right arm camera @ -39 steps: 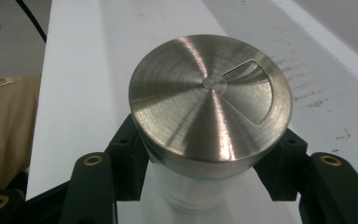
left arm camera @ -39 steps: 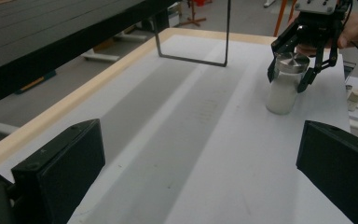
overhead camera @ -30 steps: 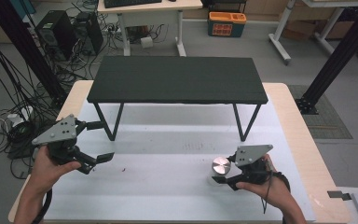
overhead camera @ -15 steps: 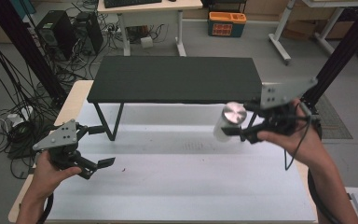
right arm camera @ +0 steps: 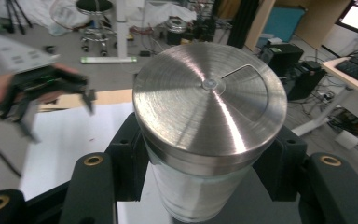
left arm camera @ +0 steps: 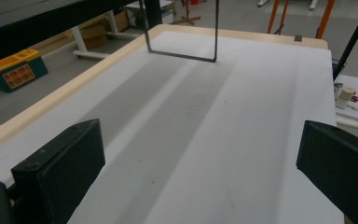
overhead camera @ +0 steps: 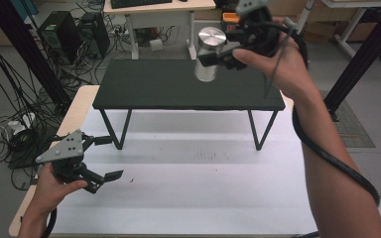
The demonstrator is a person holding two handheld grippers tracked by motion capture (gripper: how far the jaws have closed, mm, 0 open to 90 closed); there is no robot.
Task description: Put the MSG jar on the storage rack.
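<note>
White counter (overhead camera: pixel 218 188) spreads under the black shelf (overhead camera: pixel 178 91), my landmark. Above the shelf's far right part, I see my right hand-held gripper (overhead camera: pixel 213 58) clenched on the steel-lidded jar (overhead camera: pixel 209 54), held aloft. Left of the shelf's front leg, my left hand-held gripper (overhead camera: pixel 110 157) hovers released.
</note>
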